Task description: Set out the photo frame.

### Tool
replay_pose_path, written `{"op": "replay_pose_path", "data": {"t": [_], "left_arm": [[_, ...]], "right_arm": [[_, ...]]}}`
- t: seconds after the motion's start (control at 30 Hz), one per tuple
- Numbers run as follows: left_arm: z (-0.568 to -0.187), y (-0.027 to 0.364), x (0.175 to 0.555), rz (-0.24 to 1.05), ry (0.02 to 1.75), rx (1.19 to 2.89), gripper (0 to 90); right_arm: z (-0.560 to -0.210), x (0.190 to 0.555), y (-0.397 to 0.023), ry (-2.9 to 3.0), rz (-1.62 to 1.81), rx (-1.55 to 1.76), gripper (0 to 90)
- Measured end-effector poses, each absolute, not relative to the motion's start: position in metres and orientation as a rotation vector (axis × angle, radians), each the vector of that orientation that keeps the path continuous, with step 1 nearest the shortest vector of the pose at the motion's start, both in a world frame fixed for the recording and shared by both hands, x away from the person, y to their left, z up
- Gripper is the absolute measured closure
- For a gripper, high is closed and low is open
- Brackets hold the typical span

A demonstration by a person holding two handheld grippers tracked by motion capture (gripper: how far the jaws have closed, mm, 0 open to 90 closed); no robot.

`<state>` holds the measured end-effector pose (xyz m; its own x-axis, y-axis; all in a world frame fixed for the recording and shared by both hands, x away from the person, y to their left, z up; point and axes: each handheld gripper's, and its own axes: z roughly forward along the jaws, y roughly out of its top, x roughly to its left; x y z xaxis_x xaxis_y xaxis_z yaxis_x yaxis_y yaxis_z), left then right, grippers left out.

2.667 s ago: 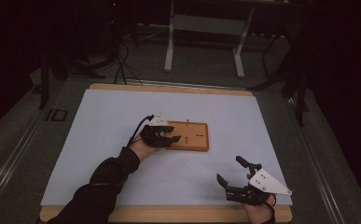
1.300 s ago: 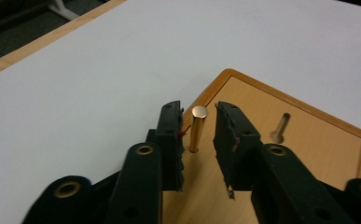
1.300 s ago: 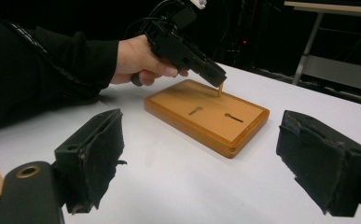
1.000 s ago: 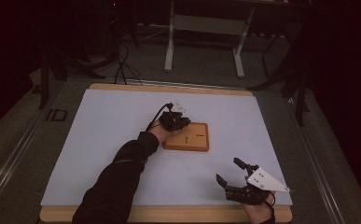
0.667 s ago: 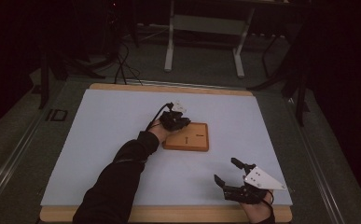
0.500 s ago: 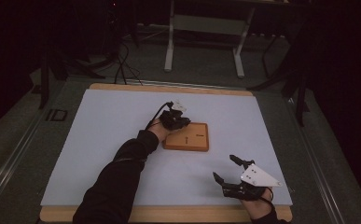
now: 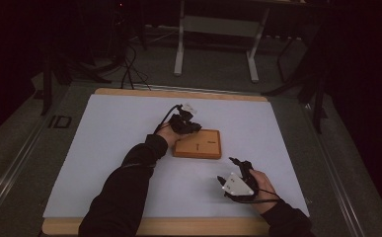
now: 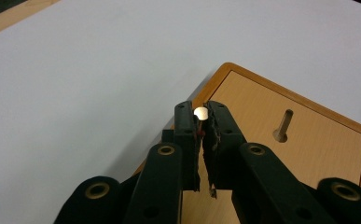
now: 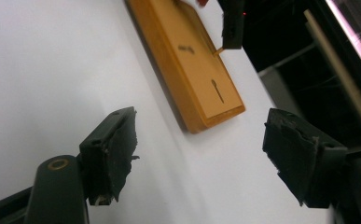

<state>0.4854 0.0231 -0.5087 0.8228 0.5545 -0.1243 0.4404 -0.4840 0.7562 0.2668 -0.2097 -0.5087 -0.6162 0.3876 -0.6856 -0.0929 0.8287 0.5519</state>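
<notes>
One flat rectangular orange-brown wooden board lies near the middle of one white table mat, which sits on one light wooden tabletop. The board has a raised rim and two dark cut-outs in its face: one peg-shaped slot and one smaller mark. Two black two-jaw grippers, one per hand. Left gripper hovers over the board's far left corner, jaws pinched tight on one small pale wooden peg, round end showing between the pads. Right gripper sits low over the mat, near the table's front edge, right of and well apart from the board; its jaws stand wide with nothing between them and have just been closing a bit. One grey three-cornered plate tops the right gripper in the high view. Both dark sleeves come in from the bottom.
</notes>
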Motion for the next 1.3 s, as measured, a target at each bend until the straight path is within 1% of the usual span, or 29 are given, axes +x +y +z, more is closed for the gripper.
{"op": "replay_pose_path", "data": {"t": [0.1,0.17,0.23,0.43,0.5,0.67,0.73,0.83,0.9,0.93,1.13,1.2,1.3], "left_arm": [[-0.508,0.023,0.488,0.155,0.736,2.159,84.7],[-0.508,0.023,0.489,0.149,0.745,2.157,84.7],[-0.507,0.023,0.490,0.140,0.747,2.158,84.7],[-0.506,0.024,0.493,0.111,0.762,2.157,84.7],[-0.506,0.024,0.495,0.096,0.769,2.156,84.6],[-0.506,0.024,0.496,0.086,0.777,2.154,84.6],[-0.506,0.024,0.496,0.086,0.774,2.156,84.6],[-0.506,0.024,0.496,0.085,0.778,2.156,84.6],[-0.506,0.023,0.496,0.085,0.780,2.157,84.6],[-0.506,0.024,0.496,0.084,0.781,2.154,84.6],[-0.506,0.024,0.495,0.086,0.771,2.157,84.4],[-0.506,0.024,0.495,0.088,0.772,2.160,84.4],[-0.506,0.024,0.495,0.087,0.781,2.154,84.4]], "right_arm": [[-0.520,0.272,-0.200,2.095,0.565,0.128,30.3],[-0.526,0.277,-0.195,2.082,0.497,0.064,30.9],[-0.532,0.282,-0.190,2.053,0.437,0.013,33.6],[-0.549,0.297,-0.179,2.009,0.317,-0.097,36.2],[-0.554,0.301,-0.175,1.976,0.268,-0.134,39.8],[-0.566,0.310,-0.169,1.912,0.178,-0.194,41.6],[-0.566,0.314,-0.167,1.891,0.170,-0.207,40.8],[-0.568,0.320,-0.165,1.884,0.151,-0.209,43.1],[-0.569,0.323,-0.164,1.881,0.138,-0.224,46.9],[-0.569,0.324,-0.164,1.880,0.135,-0.229,47.2],[-0.573,0.329,-0.161,1.870,0.113,-0.237,58.5],[-0.573,0.329,-0.160,1.865,0.118,-0.232,59.1],[-0.574,0.330,-0.159,1.867,0.114,-0.241,64.7]]}}
